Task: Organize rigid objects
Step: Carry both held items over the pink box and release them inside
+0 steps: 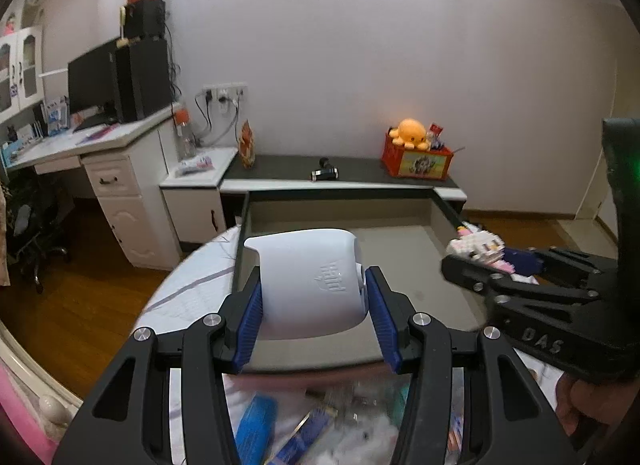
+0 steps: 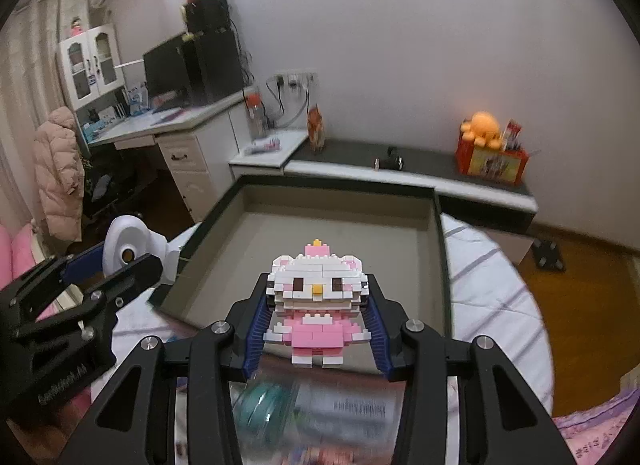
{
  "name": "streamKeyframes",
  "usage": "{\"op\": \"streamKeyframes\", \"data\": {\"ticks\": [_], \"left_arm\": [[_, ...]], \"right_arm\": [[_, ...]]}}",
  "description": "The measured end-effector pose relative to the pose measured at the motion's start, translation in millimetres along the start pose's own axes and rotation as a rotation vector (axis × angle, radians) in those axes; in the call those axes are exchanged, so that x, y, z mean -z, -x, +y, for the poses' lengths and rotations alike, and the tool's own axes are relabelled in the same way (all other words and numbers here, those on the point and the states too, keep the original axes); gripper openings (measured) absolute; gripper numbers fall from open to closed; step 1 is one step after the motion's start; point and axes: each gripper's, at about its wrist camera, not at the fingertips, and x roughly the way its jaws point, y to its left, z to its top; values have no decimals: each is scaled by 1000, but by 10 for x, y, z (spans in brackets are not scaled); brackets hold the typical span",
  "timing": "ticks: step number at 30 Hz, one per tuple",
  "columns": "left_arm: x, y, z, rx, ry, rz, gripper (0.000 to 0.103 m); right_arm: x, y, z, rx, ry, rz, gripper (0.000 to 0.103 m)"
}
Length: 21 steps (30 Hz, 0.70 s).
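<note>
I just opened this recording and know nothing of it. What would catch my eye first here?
First, the pink-and-white brick-built cat figure, clamped in the right tongs over the near edge of the shallow grey tray. Next, the smooth white plastic device gripped in the left tongs at the tray's left side. Far behind, an orange plush octopus tops a red box on the dark counter.

White plastic device [image 1: 316, 285], perhaps a dispenser, between left hand-held gripper [image 1: 316, 317] pads [image 1: 250, 321].

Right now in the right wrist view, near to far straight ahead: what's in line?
Right gripper shut on the pink-and-white brick-built cat figure → grey shallow open tray → dark-topped low cabinet → small black cylindrical object on it → white wall.
</note>
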Motion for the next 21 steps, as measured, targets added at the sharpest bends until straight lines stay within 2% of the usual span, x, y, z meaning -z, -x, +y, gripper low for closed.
{"op": "streamKeyframes", "data": {"ticks": [6,9,12,14,16,17,18,19,21], "left_arm": [[-10,-592,-7,9,21,130,50],[19,-745,12,21,36,190,50],[44,-775,1,23,19,202,52],[52,-749,15,2,16,197,61],[55,-685,59,-24,28,189,77],[46,-632,99,-43,42,178,83],[44,-578,129,-50,52,162,94],[44,-503,158,-51,62,139,102],[46,-304,216,-69,72,80,103]], "right_arm": [[-33,-604,-168,-25,-64,126,44],[-14,-787,-230,-33,-89,176,44],[35,-860,-275,-39,-101,217,45],[72,-870,-280,-35,-92,239,49],[104,-849,-303,-14,-92,235,60],[104,-824,-306,-5,-96,226,71],[113,-773,-333,-17,-108,207,78],[117,-747,-339,-42,-121,200,80],[134,-654,-309,-45,-123,187,87]]}}
